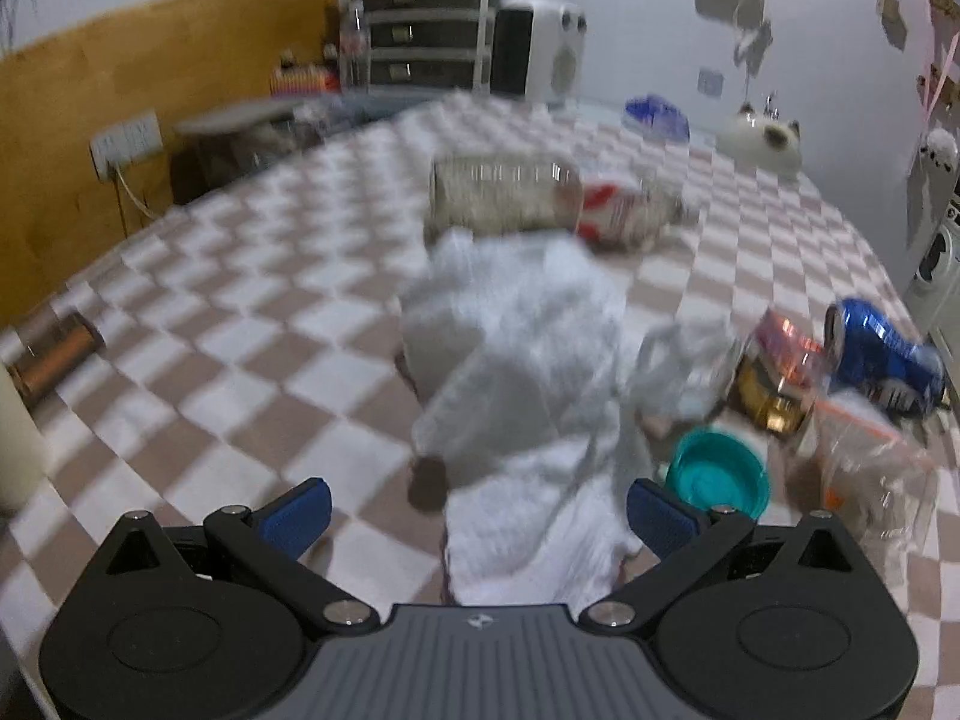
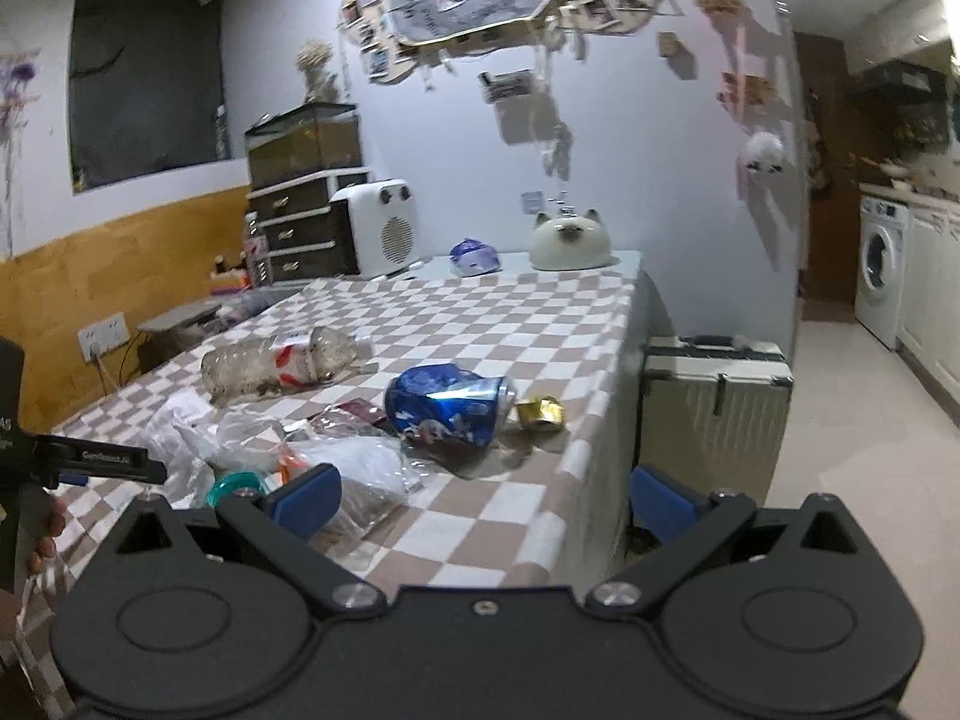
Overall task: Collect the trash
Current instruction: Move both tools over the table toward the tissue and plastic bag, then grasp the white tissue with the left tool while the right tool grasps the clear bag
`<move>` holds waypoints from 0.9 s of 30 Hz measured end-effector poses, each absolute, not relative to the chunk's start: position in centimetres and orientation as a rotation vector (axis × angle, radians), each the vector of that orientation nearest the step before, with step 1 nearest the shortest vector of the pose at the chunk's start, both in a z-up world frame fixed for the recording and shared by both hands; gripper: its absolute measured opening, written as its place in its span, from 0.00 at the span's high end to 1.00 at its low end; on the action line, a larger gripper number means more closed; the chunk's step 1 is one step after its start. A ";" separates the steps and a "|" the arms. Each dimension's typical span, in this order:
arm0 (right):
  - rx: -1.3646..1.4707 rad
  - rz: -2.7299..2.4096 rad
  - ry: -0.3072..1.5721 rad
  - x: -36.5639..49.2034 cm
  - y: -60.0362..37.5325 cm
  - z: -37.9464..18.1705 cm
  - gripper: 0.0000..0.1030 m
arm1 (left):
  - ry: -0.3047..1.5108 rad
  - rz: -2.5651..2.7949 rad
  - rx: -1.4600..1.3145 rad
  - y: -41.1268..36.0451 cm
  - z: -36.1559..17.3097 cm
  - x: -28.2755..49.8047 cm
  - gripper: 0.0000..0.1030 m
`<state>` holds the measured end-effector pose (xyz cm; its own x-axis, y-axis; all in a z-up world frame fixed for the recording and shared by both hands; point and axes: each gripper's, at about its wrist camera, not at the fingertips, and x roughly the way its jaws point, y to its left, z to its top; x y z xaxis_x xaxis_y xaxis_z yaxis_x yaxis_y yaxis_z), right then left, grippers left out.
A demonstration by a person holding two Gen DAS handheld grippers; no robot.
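Trash lies on a checkered tablecloth (image 1: 240,324). In the left wrist view a crumpled white tissue or bag (image 1: 528,348) lies straight ahead of my open left gripper (image 1: 479,516), its near end between the blue fingers. Beyond it lies a clear plastic bottle (image 1: 516,198). To the right are a teal cap (image 1: 717,474), a crushed blue can (image 1: 876,354), wrappers (image 1: 780,360) and a clear plastic bag (image 1: 870,468). My right gripper (image 2: 483,501) is open and empty at the table's near corner, with the plastic bag (image 2: 348,456), blue can (image 2: 450,402), bottle (image 2: 276,360) and a gold foil wrapper (image 2: 540,411) ahead.
A cat-shaped ceramic (image 2: 570,240), a blue bag (image 2: 474,258) and a white heater (image 2: 378,228) stand at the table's far end. A suitcase (image 2: 714,402) stands on the floor to the right of the table. A copper-coloured cylinder (image 1: 54,354) lies at the left edge.
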<state>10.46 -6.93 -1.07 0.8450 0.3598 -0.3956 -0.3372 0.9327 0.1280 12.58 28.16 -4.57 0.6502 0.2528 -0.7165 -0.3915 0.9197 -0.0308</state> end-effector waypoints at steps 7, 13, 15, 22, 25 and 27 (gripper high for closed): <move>-0.050 0.432 0.427 12.5 -2.9 -1.8 0.06 | 0.733 0.349 -0.115 28.0 -6.5 11.5 0.00; -0.216 0.505 0.417 13.9 1.5 -3.3 0.30 | 0.622 0.306 0.086 26.1 -6.3 10.4 0.07; -0.271 0.519 0.431 14.2 2.8 -4.0 0.33 | 0.593 0.309 0.150 25.6 -6.0 10.6 0.11; -0.313 0.544 0.459 14.6 4.9 -5.1 0.36 | 0.563 0.280 0.363 24.5 -5.9 11.4 0.13; -0.326 0.543 0.473 14.8 5.2 -5.3 0.36 | 0.586 0.179 0.396 23.6 -6.2 10.9 0.12; -0.319 0.552 0.479 14.9 5.1 -5.1 0.36 | 0.597 0.141 0.435 23.1 -6.5 10.8 0.10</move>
<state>14.88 5.15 -5.14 0.7468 0.4226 -0.5135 -0.5676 0.8074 -0.1610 10.80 23.09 -6.54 0.8203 0.2523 -0.5132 -0.0043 0.9001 0.4357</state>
